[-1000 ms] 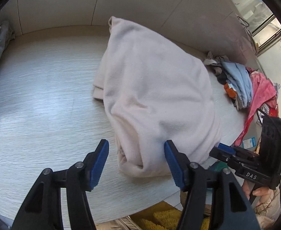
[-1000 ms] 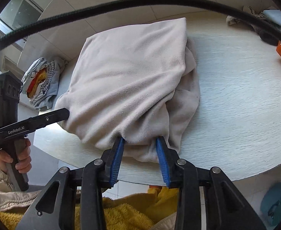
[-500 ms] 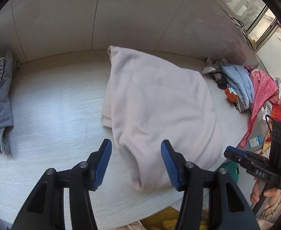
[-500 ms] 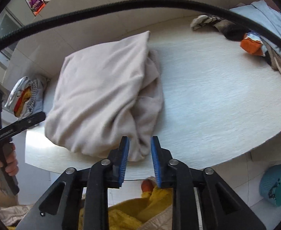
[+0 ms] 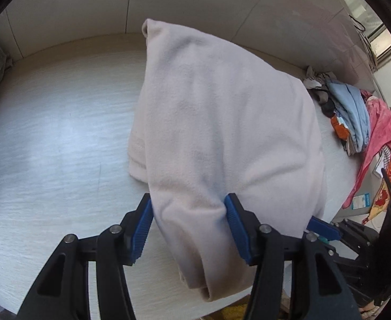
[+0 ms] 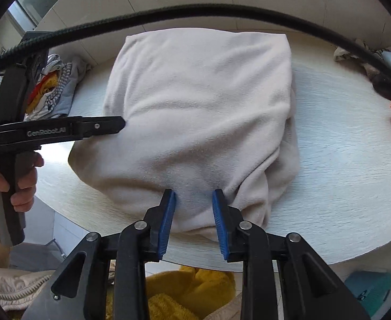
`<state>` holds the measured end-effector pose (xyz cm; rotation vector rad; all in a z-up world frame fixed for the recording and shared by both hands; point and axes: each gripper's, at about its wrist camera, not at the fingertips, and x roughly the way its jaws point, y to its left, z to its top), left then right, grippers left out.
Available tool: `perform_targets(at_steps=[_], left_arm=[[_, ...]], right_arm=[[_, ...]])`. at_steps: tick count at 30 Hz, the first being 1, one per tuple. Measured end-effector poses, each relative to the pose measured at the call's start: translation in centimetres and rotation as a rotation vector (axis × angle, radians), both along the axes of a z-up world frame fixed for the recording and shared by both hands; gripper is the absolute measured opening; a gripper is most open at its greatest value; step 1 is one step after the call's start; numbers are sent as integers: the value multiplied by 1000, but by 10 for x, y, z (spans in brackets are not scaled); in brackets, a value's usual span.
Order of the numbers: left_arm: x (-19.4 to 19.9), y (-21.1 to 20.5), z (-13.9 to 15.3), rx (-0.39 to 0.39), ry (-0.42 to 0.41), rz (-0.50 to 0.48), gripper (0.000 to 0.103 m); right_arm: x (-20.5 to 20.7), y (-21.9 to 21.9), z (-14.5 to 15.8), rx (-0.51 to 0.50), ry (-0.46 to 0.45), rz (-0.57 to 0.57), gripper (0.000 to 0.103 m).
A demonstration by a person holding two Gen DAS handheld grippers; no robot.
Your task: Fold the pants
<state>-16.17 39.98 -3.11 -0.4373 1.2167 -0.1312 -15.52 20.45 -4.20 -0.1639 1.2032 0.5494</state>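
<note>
Fleece, soft and limp: the folded pants [image 5: 222, 138] lie on the table [image 5: 56, 138], near edge bunched between the open jaws of left gripper [image 5: 190, 229] and right gripper [image 6: 194, 220]; pinch all layers there.

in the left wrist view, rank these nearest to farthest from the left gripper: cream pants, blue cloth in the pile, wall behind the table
1. Cream pants: the near edge sits between the left gripper fingers.
2. Blue cloth: in the clothes pile off to the right, further back on the table.
3. Wall: behind the table's far edge.
</note>
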Motion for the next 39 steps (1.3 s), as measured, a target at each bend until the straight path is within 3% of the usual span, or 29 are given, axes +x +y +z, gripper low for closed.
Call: perform_targets(at_steps=[6,9,13,17,22,26,28,32,39], left_arm=[[-28,-34,3,-114,48,-104,57],[-38,-45,14,-103,40,-144,57],[-49,-35,42,-42,-16,-125,56],[-50,-9,74,23,-85,-96,58],[-10,10,90,156,-145,-117,68],[32,10,79,189,-138,-185,71],[49,7,69,192,-123,-227,71],[72,4,50,223,-95,-266,71],[88,6,28,139,-51,-341,85]], right_arm=[[24,-29,7,-135,-73,-80,42],[44,-46,4,-297,-149,-176,42],[58,-73,10,-214,-87,-235,41],[50,-73,16,-149,-36,-250,41],[32,-73,21,-32,71,-312,42],[15,-75,22,90,167,-362,48],[8,-73,22,125,185,-387,61],[4,-60,14,165,237,-423,62],[7,-23,0,101,218,-441,66]])
